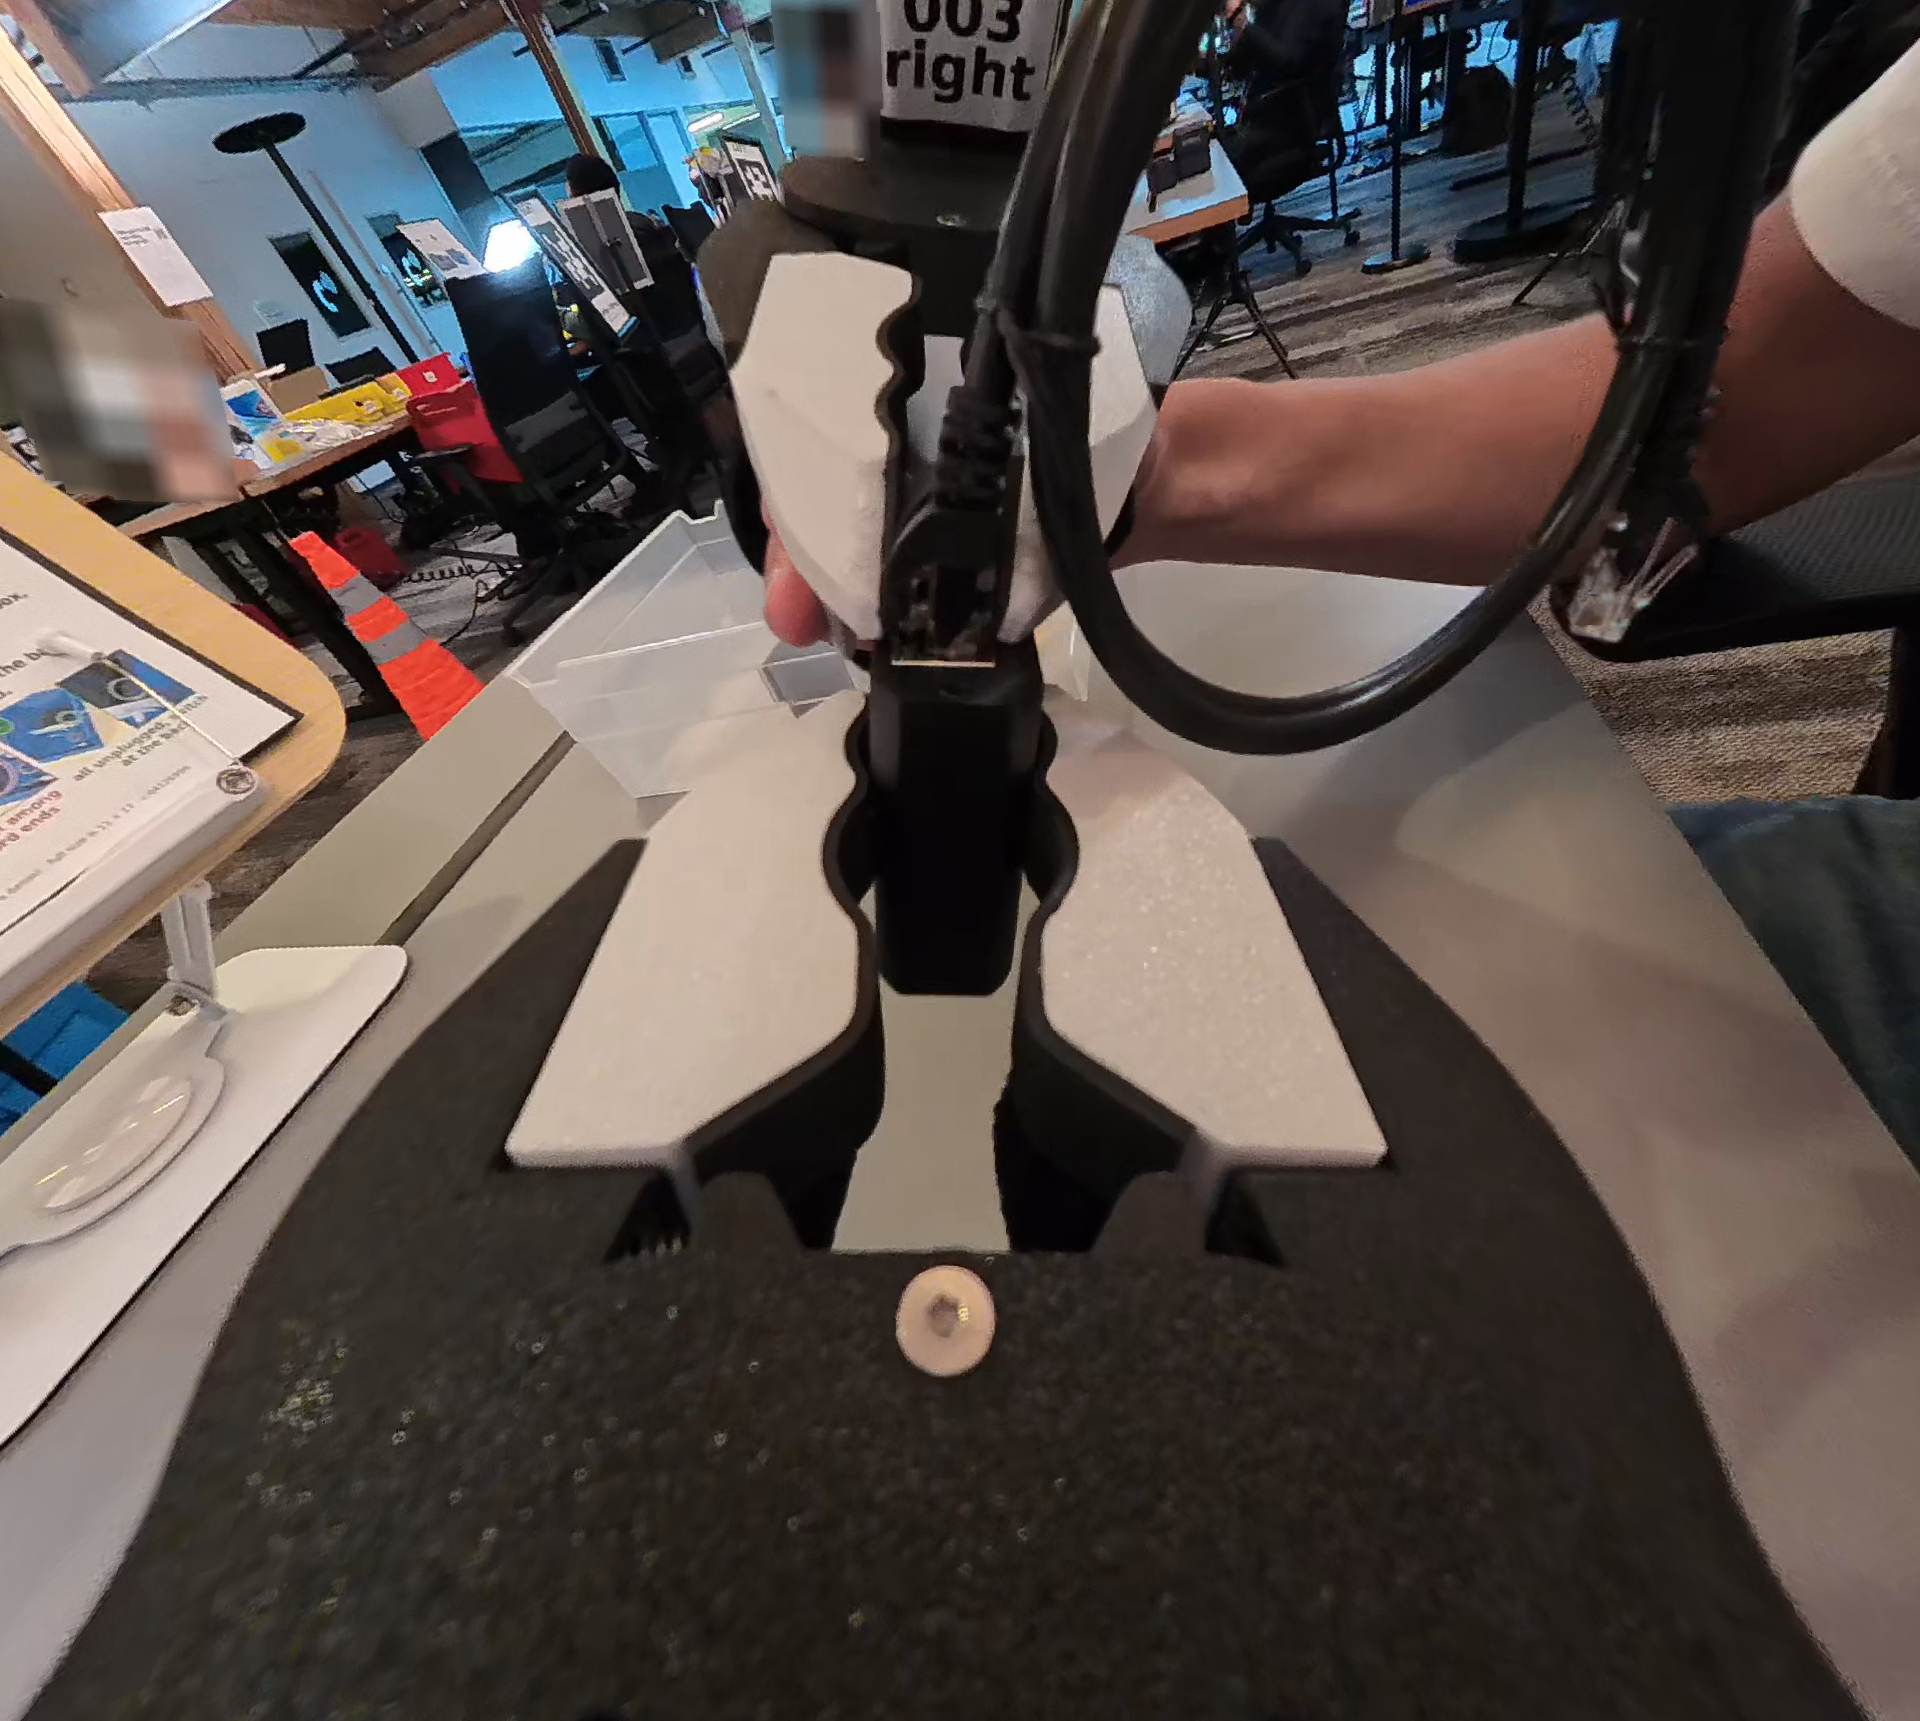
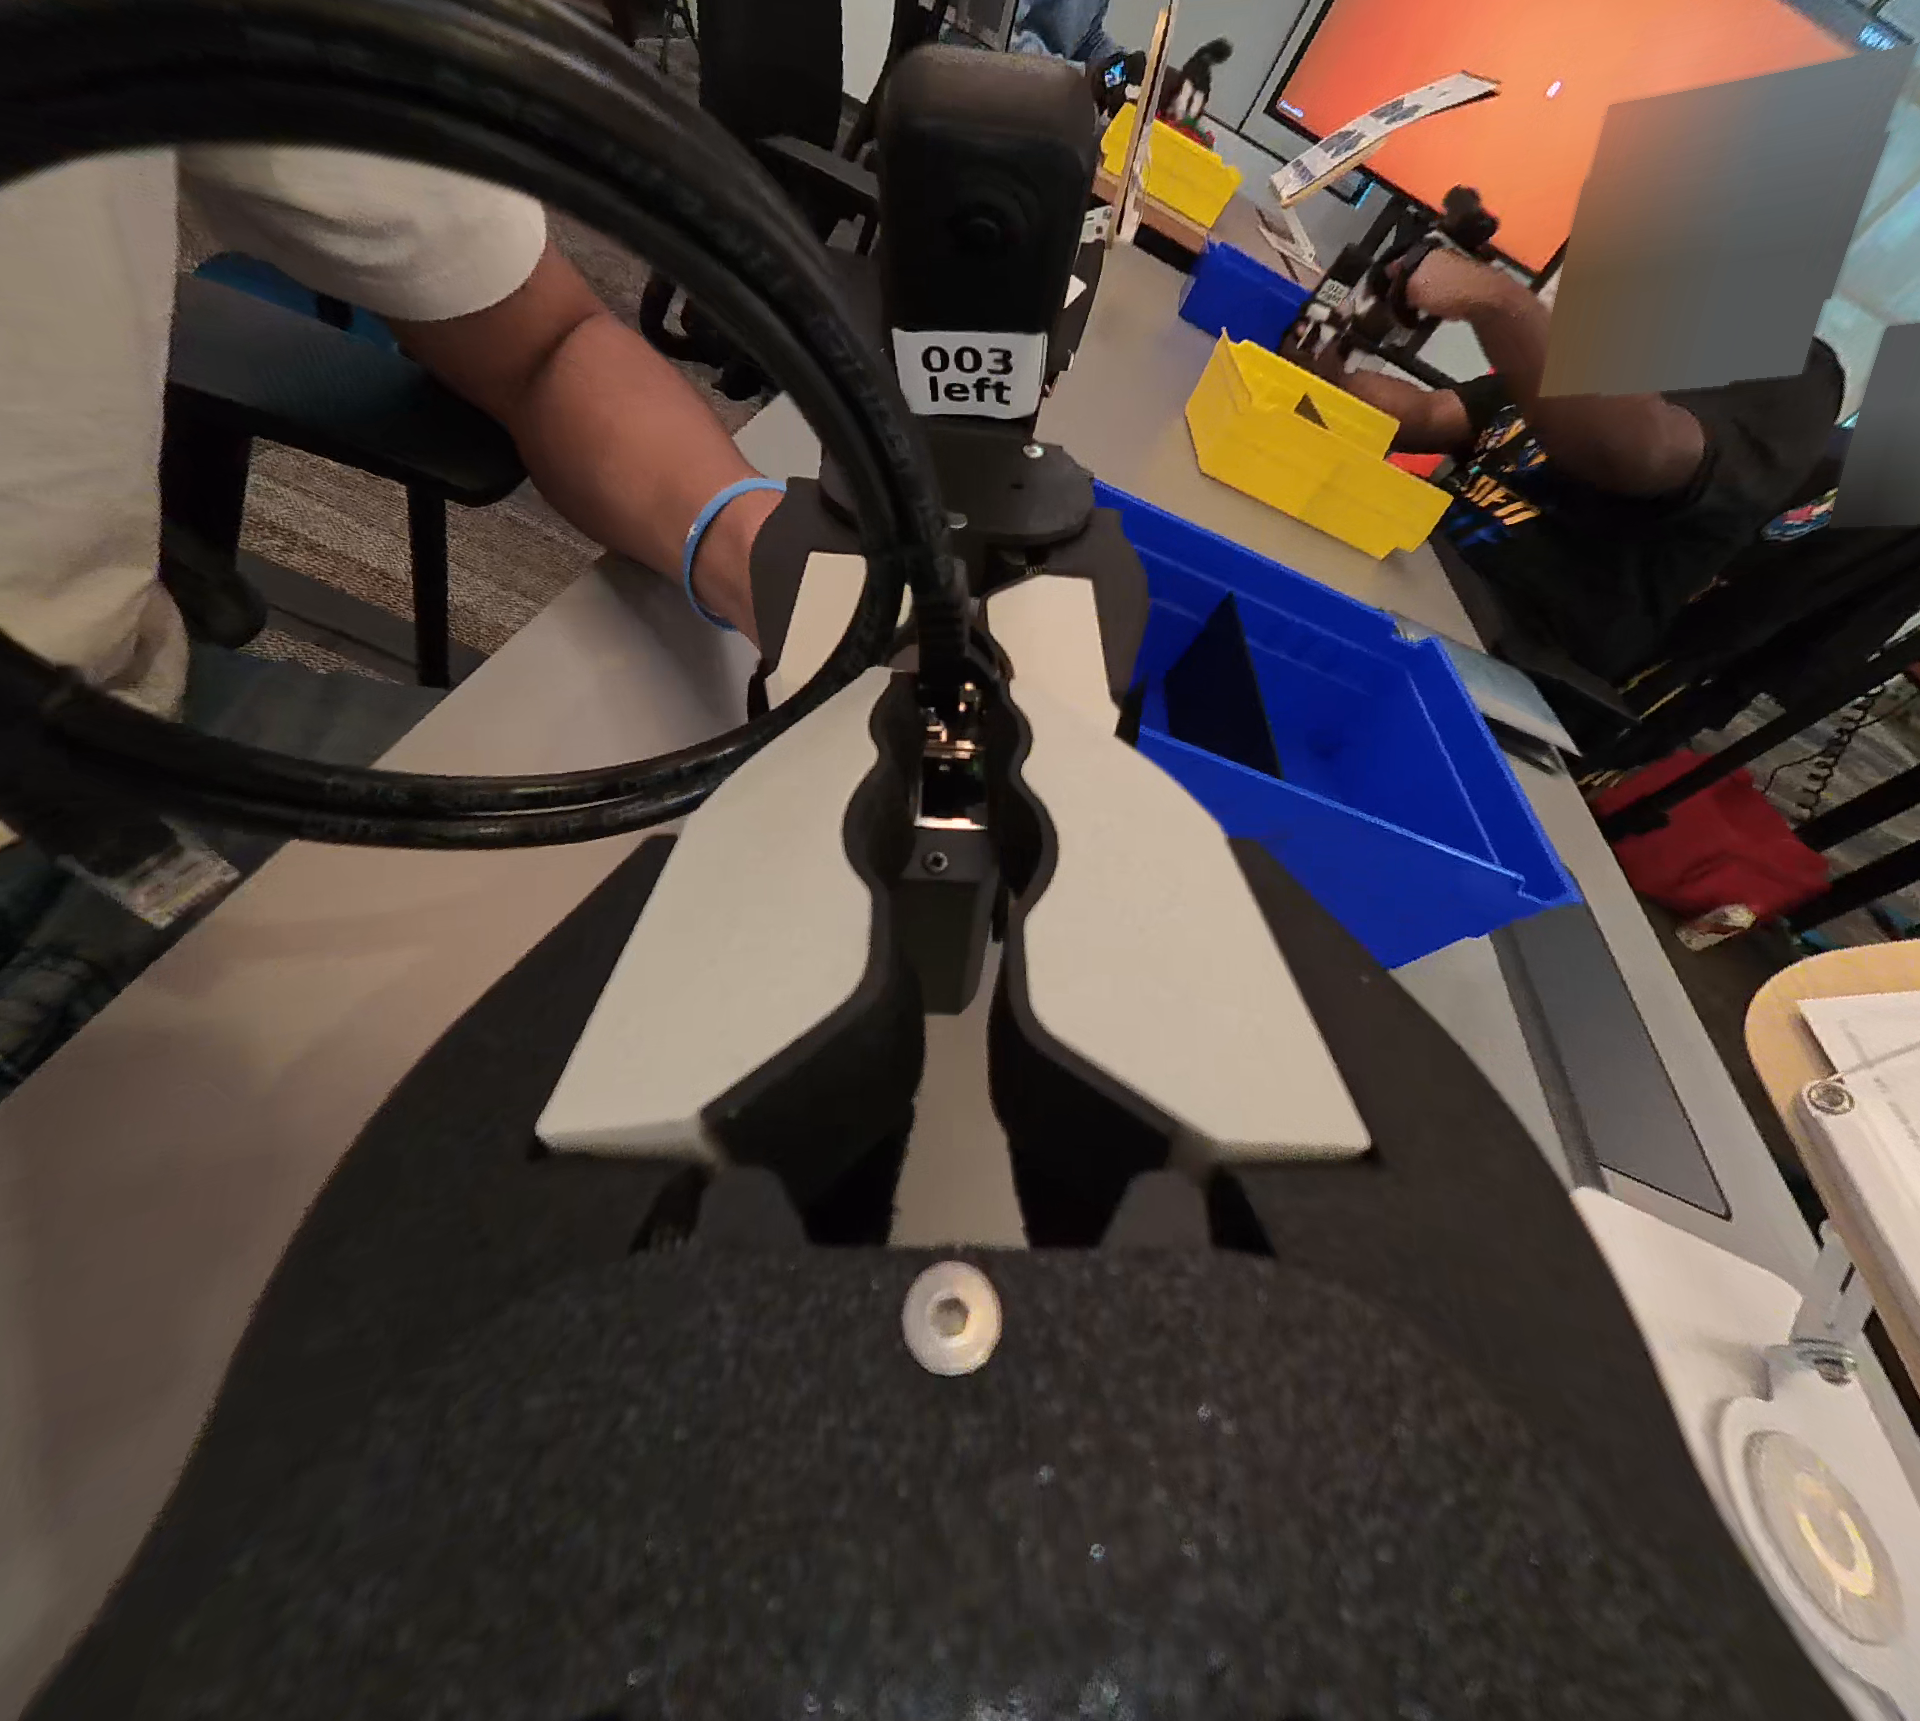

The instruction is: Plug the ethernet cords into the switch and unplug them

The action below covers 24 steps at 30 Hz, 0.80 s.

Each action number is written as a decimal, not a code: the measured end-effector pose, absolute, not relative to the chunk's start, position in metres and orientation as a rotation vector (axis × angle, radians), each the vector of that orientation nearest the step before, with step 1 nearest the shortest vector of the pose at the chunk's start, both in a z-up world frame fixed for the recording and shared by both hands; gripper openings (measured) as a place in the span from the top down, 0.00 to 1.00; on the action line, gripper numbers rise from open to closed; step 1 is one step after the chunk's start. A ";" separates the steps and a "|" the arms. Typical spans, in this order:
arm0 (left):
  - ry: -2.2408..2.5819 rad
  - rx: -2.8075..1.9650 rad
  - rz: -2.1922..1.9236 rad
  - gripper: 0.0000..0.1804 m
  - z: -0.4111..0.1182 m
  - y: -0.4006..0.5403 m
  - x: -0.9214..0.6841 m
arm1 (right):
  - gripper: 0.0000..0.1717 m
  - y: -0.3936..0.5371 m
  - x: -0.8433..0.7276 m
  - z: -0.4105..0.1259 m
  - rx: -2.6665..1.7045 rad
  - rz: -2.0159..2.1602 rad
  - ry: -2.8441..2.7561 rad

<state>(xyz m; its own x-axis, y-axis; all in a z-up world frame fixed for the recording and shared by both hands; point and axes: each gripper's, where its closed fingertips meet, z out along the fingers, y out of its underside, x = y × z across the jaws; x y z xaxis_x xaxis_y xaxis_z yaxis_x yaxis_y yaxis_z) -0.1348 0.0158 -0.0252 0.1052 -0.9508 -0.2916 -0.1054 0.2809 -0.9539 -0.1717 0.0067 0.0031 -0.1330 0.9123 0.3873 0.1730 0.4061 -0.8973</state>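
In the left wrist view my left gripper (image 1: pixel 951 736) is shut on a small black switch (image 1: pixel 945 840) and holds it upright over the grey table (image 1: pixel 1455 788). My right gripper (image 1: pixel 951 622) faces it from beyond, shut on the black ethernet plug (image 1: pixel 956 528), whose tip meets the switch's top edge. In the right wrist view my right gripper (image 2: pixel 951 705) pinches that plug (image 2: pixel 945 721) at a port of the switch (image 2: pixel 940 923). An empty port (image 2: pixel 951 798) shows beside it. The coiled black cord (image 2: pixel 520 798) loops off to the left, and its clear free plug (image 1: pixel 1621 580) dangles.
A clear plastic bin (image 1: pixel 665 632) stands behind the grippers, with an orange cone (image 1: pixel 384 632) on the floor beyond. An instruction sheet on a stand (image 1: pixel 104 736) is at the left. A blue bin (image 2: pixel 1351 788) and a yellow bin (image 2: pixel 1299 445) sit on the table. Another person (image 2: pixel 1558 445) works farther along. One gripper's finger ends stand about 4 centimeters off the other's.
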 end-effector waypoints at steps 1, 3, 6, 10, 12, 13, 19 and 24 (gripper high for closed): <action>1.310 -1.111 -0.865 0.87 -0.026 0.016 -0.134 | 0.94 0.006 -0.171 0.003 -0.997 0.874 -1.589; 1.314 -1.118 -0.868 0.87 -0.027 0.016 -0.133 | 0.94 0.006 -0.171 0.001 -1.044 0.910 -1.591; 1.297 -1.145 -0.833 0.87 -0.029 0.022 -0.134 | 0.94 0.009 -0.171 0.000 -1.060 0.937 -1.582; 1.302 -1.193 -0.791 0.87 -0.035 0.029 -0.134 | 0.93 0.016 -0.171 -0.002 -1.111 0.973 -1.576; 1.309 -1.217 -0.711 0.87 -0.040 0.037 -0.136 | 0.92 0.024 -0.167 -0.007 -1.113 0.854 -1.599; 1.304 -1.214 -0.656 0.87 -0.041 0.042 -0.139 | 0.89 0.032 -0.162 -0.008 -1.125 0.770 -1.595; 1.278 -1.207 -0.160 0.87 -0.048 0.076 -0.154 | 0.87 0.097 -0.099 -0.004 -1.502 0.406 -1.403; 1.317 -1.193 0.264 0.87 -0.069 0.098 -0.158 | 0.86 0.080 -0.104 0.022 -1.717 0.663 -1.172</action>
<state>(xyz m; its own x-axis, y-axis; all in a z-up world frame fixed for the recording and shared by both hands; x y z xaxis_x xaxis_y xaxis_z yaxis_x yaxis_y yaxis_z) -0.1580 0.0981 -0.0686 0.3158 -0.4523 -0.8341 -0.7392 0.4339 -0.5152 -0.1040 0.0804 0.0223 0.4006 0.9140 0.0637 0.4161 -0.1195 -0.9014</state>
